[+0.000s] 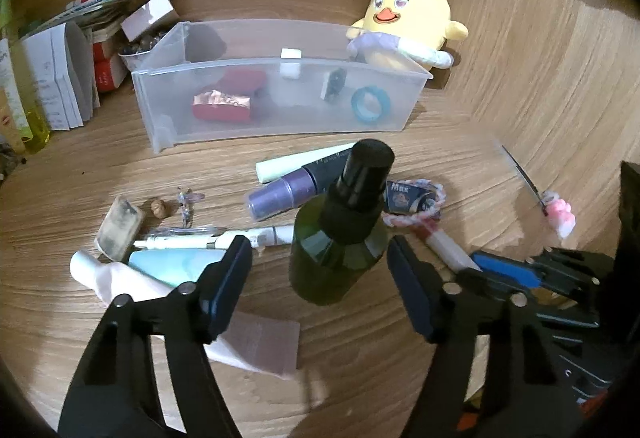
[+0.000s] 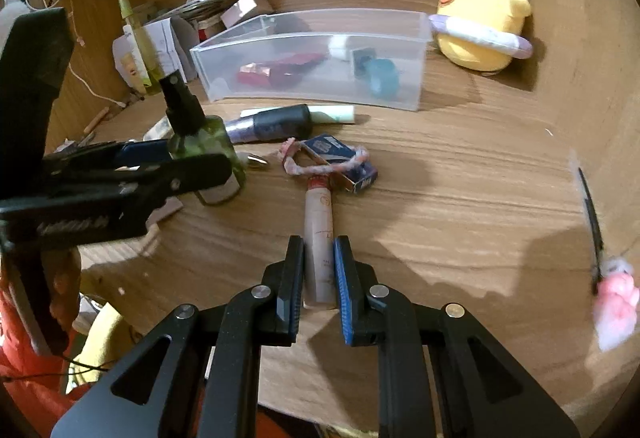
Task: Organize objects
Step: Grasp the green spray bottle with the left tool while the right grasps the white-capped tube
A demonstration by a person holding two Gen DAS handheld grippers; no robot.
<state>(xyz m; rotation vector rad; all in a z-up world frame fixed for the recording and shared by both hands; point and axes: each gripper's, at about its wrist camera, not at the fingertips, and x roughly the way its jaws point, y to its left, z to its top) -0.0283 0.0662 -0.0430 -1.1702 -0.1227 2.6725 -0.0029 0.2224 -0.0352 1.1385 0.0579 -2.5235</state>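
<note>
Nearest in the right wrist view: right gripper (image 2: 318, 278) pitched downward toward the bench (image 2: 460, 197), jaws narrowed tight on the near end of a pale tube (image 2: 319, 234) with a red cap, pads pressing both its sides. Tube lying flat on the bench, pointing away toward a small blue box (image 2: 344, 161) looped by a pink-and-white braided band (image 2: 320, 167).

Off to the left in that view, and close in its own camera: left gripper (image 1: 320, 258) also angled down, jaws standing half wide on either side of a dark green spray bottle (image 1: 340, 254), a gap visible between each pad and the glass, nothing gripped. Bottle upright on the bench, black pump cap on top.

Left of the bottle: a light-blue tube (image 1: 176, 266), a white tube (image 1: 116, 278), a white pen (image 1: 224, 238), a worn eraser block (image 1: 120, 228) and a small nut (image 1: 160, 207), crowded together. Behind the bottle: a purple-capped dark bottle (image 1: 288, 189) lying beside a pale green tube (image 1: 300, 161).

At the far right edge: a thin black pen (image 2: 592, 222) with a pink fluffy end.

Farther back: a clear plastic bin (image 1: 280, 125) holding a red case (image 1: 224, 105), a white cube (image 1: 290, 63) and a teal ring (image 1: 370, 103). Beyond it, against the wooden wall: a yellow chick plush (image 1: 408, 21) with rabbit ears. Far left: boxes and booklets (image 1: 60, 77) stacked upright.
</note>
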